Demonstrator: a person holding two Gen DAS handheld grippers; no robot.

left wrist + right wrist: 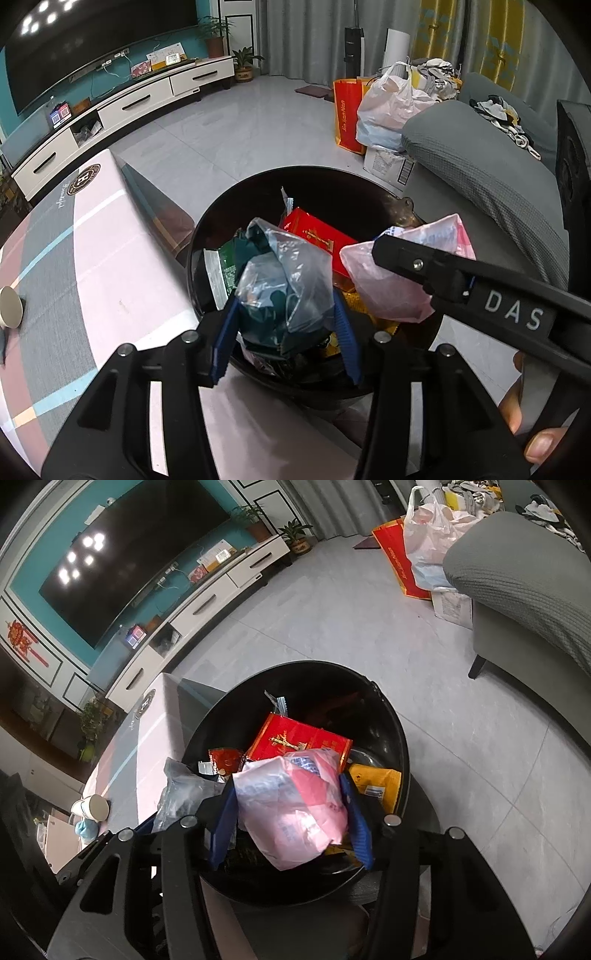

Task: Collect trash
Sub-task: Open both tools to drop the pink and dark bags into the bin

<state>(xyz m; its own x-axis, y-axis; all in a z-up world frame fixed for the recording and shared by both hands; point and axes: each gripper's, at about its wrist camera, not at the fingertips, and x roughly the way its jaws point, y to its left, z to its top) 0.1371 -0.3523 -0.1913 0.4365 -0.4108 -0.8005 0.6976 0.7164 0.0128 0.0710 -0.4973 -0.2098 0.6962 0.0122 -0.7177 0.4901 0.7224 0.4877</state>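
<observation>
A round black trash bin (317, 177) (399, 738) stands on the floor beside the table, holding a red box (317, 236) (295, 738), a yellow packet (376, 782) and other wrappers. My left gripper (284, 325) is shut on a crumpled clear and dark green plastic bag (284, 280) and holds it over the bin; that bag also shows in the right wrist view (181, 794). My right gripper (291, 819) is shut on a crumpled pink plastic bag (295, 805) (388, 280), also over the bin. The right gripper's black body crosses the left wrist view.
A table with a pink and grey cloth (92, 258) (147, 746) lies left of the bin, with a paper cup (11, 306) (92, 806) on it. A grey sofa (480, 166) (517, 590) stands at the right. Shopping bags (380, 107) sit on the floor behind.
</observation>
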